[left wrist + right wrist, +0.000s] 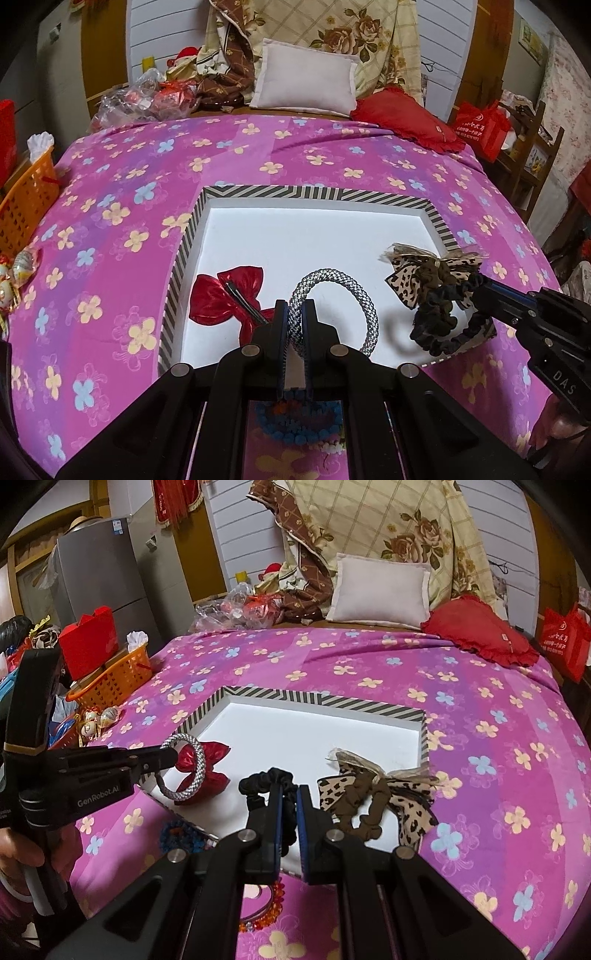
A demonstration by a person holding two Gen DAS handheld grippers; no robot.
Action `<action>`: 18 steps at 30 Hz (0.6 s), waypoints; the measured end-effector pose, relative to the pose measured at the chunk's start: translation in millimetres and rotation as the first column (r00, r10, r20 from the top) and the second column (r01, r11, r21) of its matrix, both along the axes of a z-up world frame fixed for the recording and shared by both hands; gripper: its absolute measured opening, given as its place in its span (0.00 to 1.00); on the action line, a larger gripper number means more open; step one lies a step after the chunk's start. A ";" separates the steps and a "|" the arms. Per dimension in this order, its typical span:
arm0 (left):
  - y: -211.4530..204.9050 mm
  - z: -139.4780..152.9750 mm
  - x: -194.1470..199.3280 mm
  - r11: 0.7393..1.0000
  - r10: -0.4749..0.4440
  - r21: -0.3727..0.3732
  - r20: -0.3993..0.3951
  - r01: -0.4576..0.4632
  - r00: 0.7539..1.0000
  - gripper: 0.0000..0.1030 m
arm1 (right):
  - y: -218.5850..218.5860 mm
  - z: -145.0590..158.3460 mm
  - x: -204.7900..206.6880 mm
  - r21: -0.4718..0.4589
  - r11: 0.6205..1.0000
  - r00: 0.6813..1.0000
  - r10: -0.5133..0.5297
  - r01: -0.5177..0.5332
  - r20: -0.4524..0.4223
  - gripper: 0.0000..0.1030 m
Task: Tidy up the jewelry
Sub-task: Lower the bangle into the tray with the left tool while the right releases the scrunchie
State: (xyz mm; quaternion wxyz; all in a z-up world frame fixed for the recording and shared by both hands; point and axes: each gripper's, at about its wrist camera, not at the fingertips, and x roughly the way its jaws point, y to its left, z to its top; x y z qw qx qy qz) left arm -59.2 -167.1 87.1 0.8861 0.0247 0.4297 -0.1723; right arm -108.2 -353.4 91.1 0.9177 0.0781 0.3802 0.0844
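Note:
A shallow white tray with a striped rim [314,192] [321,699] lies on the pink flowered bedspread. My left gripper [296,314] [173,757] is shut on a silver braided bangle [354,295] [192,768], held over the tray's near left part. A red bow hair clip [221,299] [207,775] lies in the tray under it. My right gripper [290,797] [476,291] is shut on a black scrunchie [266,779] [436,325] above the tray's near right corner. A leopard-print bow with a brown scrunchie [424,273] [369,794] sits at that corner.
A blue bead bracelet [295,424] [181,834] and an orange-red bead bracelet [266,912] lie on the bedspread in front of the tray. An orange basket [22,199] [110,683] stands at the bed's left edge. Pillows [306,81] and a red cushion [406,122] are at the head.

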 end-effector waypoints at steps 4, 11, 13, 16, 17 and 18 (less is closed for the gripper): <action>-0.8 -7.0 6.0 1.000 0.007 0.007 -0.012 -0.007 1.000 0.00 | 2.1 -7.3 7.6 0.011 1.000 1.000 0.006 -0.006 -0.020 0.07; -0.4 -17.3 17.3 1.000 0.026 0.017 -0.030 -0.025 0.999 0.00 | 5.7 -22.2 19.3 0.029 0.999 0.998 0.022 -0.021 -0.055 0.07; -0.1 -20.8 20.9 0.999 0.031 0.022 -0.035 -0.031 0.999 0.00 | 5.8 -26.5 22.7 0.032 0.999 0.998 0.024 -0.022 -0.065 0.07; -0.4 -26.0 26.2 0.999 0.039 0.028 -0.043 -0.038 0.998 0.00 | 3.2 -35.1 29.3 0.034 0.999 0.996 0.016 -0.013 -0.087 0.07; -0.4 -27.3 27.4 0.999 0.041 0.030 -0.045 -0.040 0.998 0.00 | 1.4 -39.1 32.4 0.031 0.999 0.995 0.010 -0.007 -0.098 0.07; -0.4 -29.6 30.0 0.999 0.044 0.032 -0.049 -0.043 0.998 0.00 | -0.2 -42.9 35.0 0.029 1.000 0.994 0.005 -0.001 -0.110 0.07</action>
